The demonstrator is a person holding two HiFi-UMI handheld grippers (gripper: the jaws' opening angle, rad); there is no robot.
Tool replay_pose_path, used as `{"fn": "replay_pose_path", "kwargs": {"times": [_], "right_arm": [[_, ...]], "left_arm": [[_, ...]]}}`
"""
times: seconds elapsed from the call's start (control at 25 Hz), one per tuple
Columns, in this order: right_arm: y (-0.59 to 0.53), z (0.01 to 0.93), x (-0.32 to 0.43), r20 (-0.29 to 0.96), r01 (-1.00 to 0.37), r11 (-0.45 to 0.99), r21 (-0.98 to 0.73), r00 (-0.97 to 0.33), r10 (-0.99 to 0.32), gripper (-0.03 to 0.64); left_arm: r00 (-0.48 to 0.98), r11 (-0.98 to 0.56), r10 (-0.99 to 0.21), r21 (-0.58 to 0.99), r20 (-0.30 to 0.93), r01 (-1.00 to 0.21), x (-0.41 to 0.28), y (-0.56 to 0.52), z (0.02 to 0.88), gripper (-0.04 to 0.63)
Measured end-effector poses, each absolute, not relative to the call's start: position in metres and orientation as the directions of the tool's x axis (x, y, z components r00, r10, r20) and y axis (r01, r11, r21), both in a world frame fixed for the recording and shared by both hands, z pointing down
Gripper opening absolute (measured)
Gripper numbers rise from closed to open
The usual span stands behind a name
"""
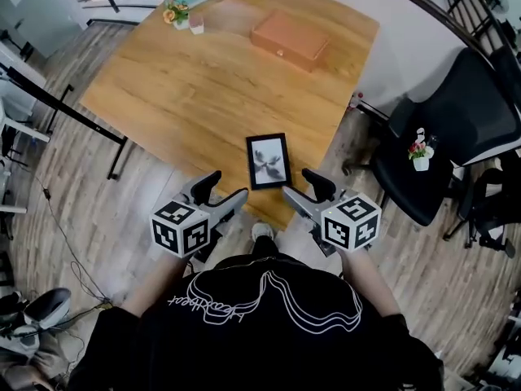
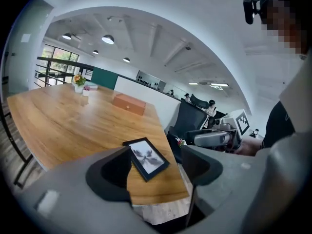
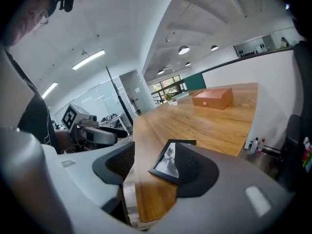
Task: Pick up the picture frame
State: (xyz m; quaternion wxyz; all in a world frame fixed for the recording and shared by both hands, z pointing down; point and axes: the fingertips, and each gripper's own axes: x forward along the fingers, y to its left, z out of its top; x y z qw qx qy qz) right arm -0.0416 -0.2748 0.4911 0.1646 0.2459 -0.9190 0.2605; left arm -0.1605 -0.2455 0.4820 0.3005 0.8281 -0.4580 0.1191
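In the head view, the picture frame (image 1: 269,160) is seen lying flat and face up at the near edge of the table (image 1: 203,80). The left gripper (image 1: 228,186) and the right gripper (image 1: 298,182) are held just off that edge, one at each side of the frame. They are probably placed so that it can be reached from the near side. Both sets of jaws are parted and nothing is held. At the far end, a box (image 1: 290,39) is kept closed, so its contents are hidden. A small pot (image 1: 177,15) there is filled with flowers.

In the left gripper view, the frame (image 2: 146,158) is framed between the spread, empty jaws, beyond them and untouched.

In the right gripper view, the frame (image 3: 165,164) is partly covered by one parted jaw, and no grip is made.
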Motion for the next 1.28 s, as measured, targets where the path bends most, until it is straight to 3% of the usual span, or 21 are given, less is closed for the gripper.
{"fn": "replay_pose_path", "kwargs": {"times": [0.4,0.76,1.08,1.28], "right_arm": [[-0.319,0.564,-0.060,0.605,-0.567,0.722,-0.397,-0.753,-0.258,0.270],[-0.338,0.608,-0.061,0.725,-0.664,0.661,-0.349,-0.638,-0.258,0.258],[-0.346,0.623,-0.062,0.778,-0.727,0.618,-0.299,-0.560,-0.283,0.173],[-0.347,0.623,-0.063,0.782,-0.744,0.592,-0.309,-0.553,-0.287,0.166]], "left_arm": [[0.518,-0.314,-0.655,0.425,0.550,-0.849,-0.174,-0.292,0.532,0.310],[0.547,-0.326,-0.612,0.448,0.572,-0.833,-0.176,-0.305,0.560,0.310],[0.562,-0.379,-0.588,0.416,0.582,-0.826,-0.175,-0.318,0.575,0.310],[0.571,-0.385,-0.581,0.422,0.580,-0.821,-0.173,-0.319,0.582,0.310]]}}
